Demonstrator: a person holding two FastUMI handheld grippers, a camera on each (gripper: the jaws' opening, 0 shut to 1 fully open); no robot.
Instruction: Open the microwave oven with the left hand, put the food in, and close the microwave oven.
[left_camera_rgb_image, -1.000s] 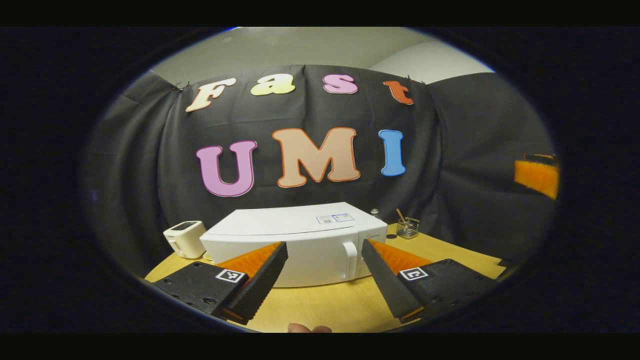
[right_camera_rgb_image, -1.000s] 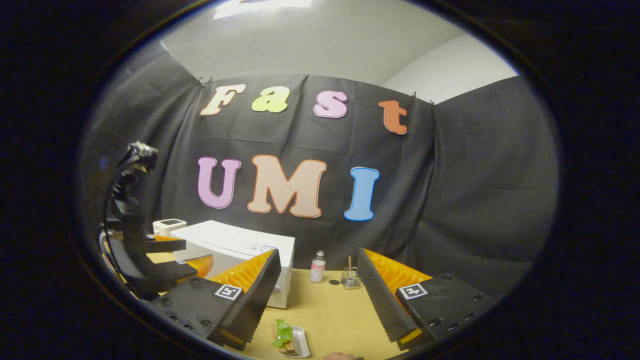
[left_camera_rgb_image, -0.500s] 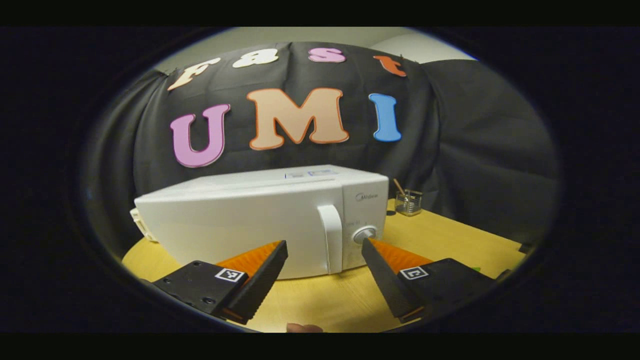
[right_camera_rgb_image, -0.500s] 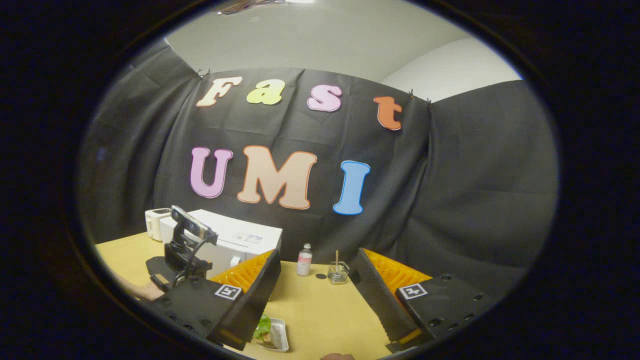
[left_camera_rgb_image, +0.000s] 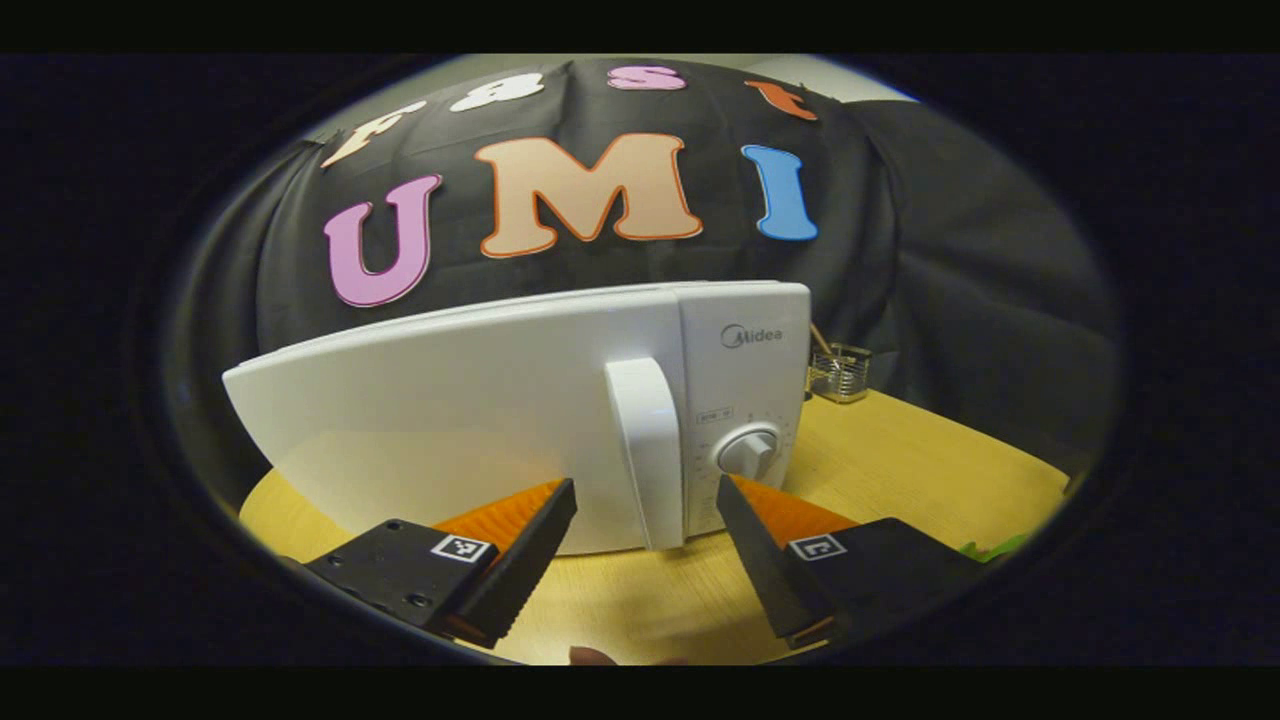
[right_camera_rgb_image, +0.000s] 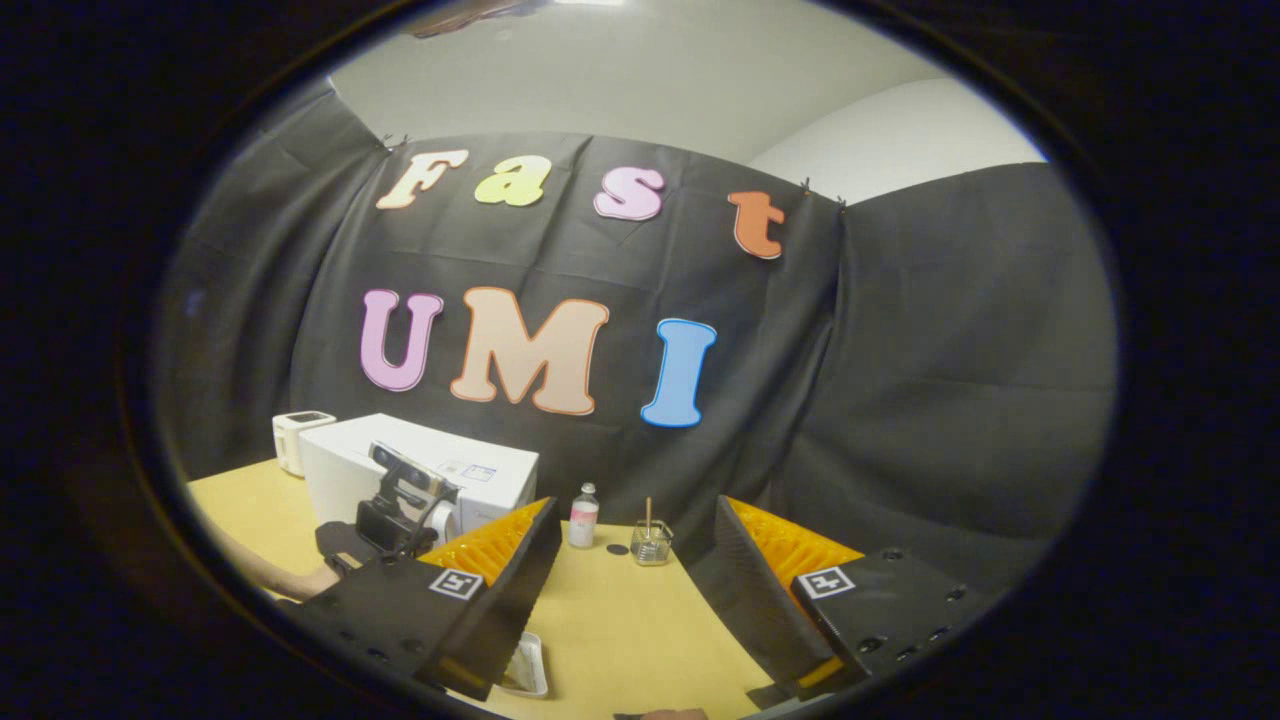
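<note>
- Plainly, the microwave oven (left_camera_rgb_image: 520, 420) stands on the table (left_camera_rgb_image: 930, 470) with its door shut; in the left gripper view it sits close ahead, its upright handle (left_camera_rgb_image: 645, 450) at about 12 o'clock from the left gripper (left_camera_rgb_image: 645, 500).
- The left gripper's tongs are spread wide, one on each side of the handle's lower end, and whether they touch it cannot be told.
- A grey brand mark sits at the top of the control panel (I leave it unread), above a round knob (left_camera_rgb_image: 748, 452) ringed with small tick marks too fine to read.
- In the right gripper view the right gripper (right_camera_rgb_image: 638, 530) hangs wide apart over the table, holding nothing; the microwave lies at about 10 o'clock from it, with a small sticker on its top.
- The food tray (right_camera_rgb_image: 527, 668) rests on the table at about 7 o'clock, partly hidden behind one of the right gripper's tongs.
- A small bottle (right_camera_rgb_image: 583, 516) and a glass jar (right_camera_rgb_image: 650, 544) stand near the black cloth wall, and a toaster (right_camera_rgb_image: 297, 438) sits beyond the microwave.
- The tabletop is pale wood; above the cloth runs a plain light wall.
</note>
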